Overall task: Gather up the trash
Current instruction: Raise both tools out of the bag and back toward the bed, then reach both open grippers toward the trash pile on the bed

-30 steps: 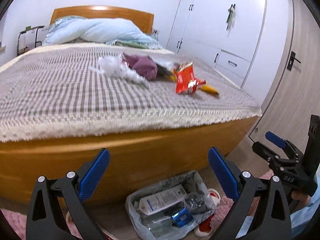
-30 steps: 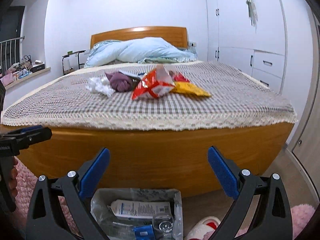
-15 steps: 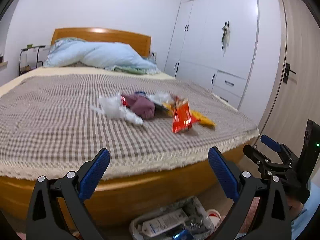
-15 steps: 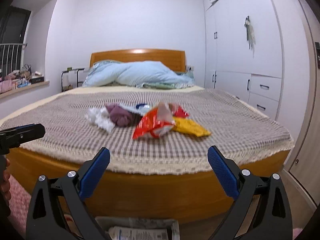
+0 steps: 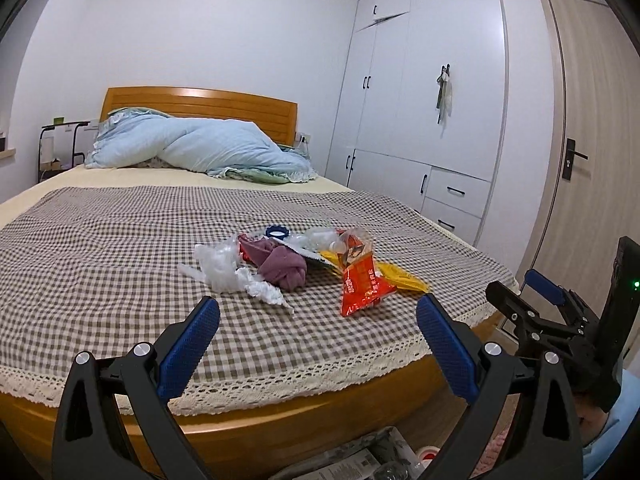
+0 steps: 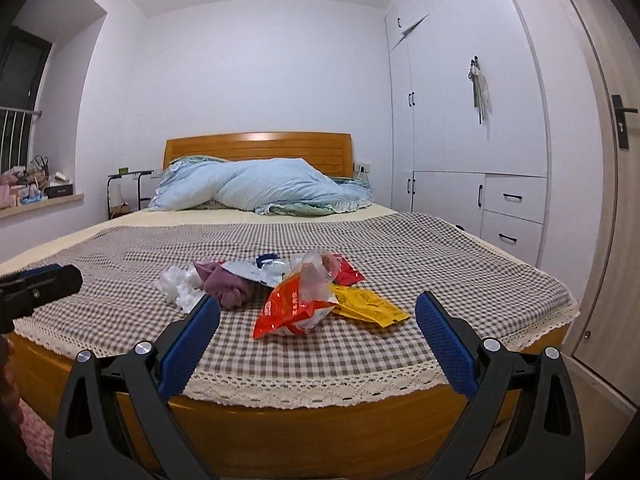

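Note:
A heap of trash lies mid-bed on the checked cover: a red snack bag (image 5: 362,282) (image 6: 294,306), a yellow wrapper (image 5: 402,278) (image 6: 370,306), crumpled white plastic (image 5: 226,270) (image 6: 178,286), a purple cloth wad (image 5: 282,266) (image 6: 226,286) and a blue bottle cap (image 5: 277,232). My left gripper (image 5: 318,346) hangs open over the bed's foot edge, short of the heap. My right gripper (image 6: 318,346) is open too, holding nothing, level with the foot edge. Each gripper shows at the edge of the other's view. A plastic trash bag (image 5: 360,458) on the floor peeks in below.
A light blue duvet (image 6: 260,190) is bunched at the wooden headboard (image 5: 200,106). White wardrobes (image 6: 460,120) line the right wall, with a door (image 5: 580,160) beyond. A small rack (image 6: 124,192) and a cluttered windowsill (image 6: 36,196) stand on the left. The wooden bed frame (image 6: 304,428) fronts me.
Both grippers have risen from near the floor to above the bed's level. The trash bag on the floor has dropped almost out of view. Both stay open.

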Motion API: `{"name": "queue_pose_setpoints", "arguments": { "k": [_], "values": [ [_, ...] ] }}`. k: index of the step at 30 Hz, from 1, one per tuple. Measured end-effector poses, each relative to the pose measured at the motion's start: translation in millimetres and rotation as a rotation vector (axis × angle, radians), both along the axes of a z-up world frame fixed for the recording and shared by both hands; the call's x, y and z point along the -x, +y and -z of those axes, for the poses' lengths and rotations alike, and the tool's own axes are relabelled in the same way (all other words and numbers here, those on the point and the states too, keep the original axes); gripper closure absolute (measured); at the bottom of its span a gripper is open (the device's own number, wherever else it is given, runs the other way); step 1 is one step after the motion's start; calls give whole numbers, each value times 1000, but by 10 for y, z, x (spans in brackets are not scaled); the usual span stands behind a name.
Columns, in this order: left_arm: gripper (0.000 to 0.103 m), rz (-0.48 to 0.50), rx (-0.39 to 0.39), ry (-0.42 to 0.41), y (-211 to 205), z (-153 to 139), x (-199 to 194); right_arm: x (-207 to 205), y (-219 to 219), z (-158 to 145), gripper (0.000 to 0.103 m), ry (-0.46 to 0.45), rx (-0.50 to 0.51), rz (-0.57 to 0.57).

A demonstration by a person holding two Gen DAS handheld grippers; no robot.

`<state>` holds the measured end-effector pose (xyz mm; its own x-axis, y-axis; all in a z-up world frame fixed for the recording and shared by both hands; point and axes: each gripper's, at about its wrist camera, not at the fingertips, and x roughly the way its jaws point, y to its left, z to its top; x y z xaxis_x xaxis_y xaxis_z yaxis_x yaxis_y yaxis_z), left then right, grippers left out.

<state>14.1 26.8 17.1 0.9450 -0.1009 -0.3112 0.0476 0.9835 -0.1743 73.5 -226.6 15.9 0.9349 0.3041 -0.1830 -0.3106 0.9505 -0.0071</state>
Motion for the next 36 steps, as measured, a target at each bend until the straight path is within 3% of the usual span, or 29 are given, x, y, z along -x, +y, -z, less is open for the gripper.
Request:
{"name": "queue_pose_setpoints", "arguments": {
  "k": [14,36],
  "values": [
    [8,-40,4,-9,102,-21,-240,-97,-24,-47,9,-80,4,37],
    [8,-107,91,-56,398,99,-822,-616,18,31,9,-44,14,32]
  ]
}}
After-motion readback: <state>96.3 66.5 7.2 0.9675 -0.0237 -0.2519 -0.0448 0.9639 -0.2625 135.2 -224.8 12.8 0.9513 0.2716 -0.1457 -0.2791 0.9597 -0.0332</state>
